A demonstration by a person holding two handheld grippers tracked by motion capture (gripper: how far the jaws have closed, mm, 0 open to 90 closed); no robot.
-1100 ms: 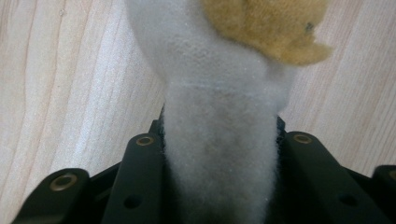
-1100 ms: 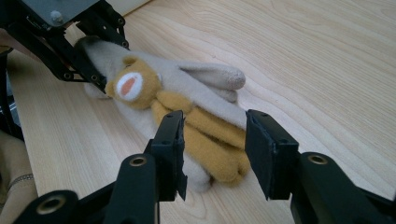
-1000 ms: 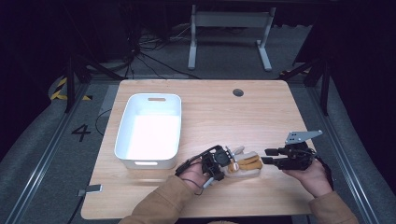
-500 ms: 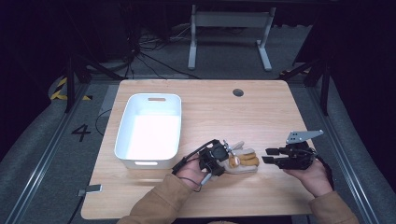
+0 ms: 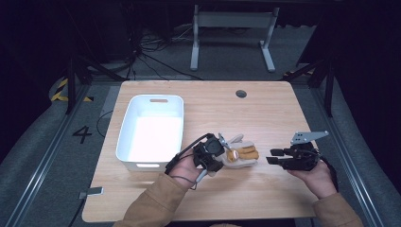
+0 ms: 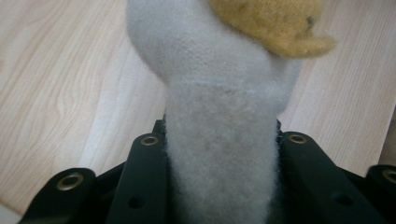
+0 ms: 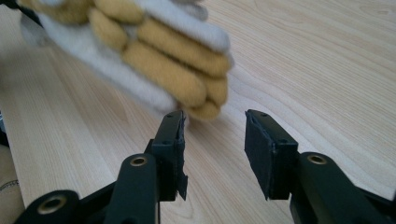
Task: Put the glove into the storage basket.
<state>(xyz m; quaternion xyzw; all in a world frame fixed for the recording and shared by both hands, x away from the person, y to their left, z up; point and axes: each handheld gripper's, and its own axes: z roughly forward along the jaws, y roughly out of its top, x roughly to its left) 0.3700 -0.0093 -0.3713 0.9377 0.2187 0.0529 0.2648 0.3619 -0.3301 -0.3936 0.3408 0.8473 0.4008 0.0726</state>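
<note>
Left gripper, lower centre of the high view: jaws clamped on the grey cuff of a work glove; its grey and yellow fingers lie on the wooden table. Right gripper, lower right: jaws parted, nothing between them, tips just short of the glove's fingertips. White bin at centre left.

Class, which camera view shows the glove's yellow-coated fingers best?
The right gripper view: the glove has its yellow fingers lying side by side, close and large. The high view shows the whole glove small, beside the white bin. The left gripper view shows mainly its grey cuff, clamped between the jaws.
</note>
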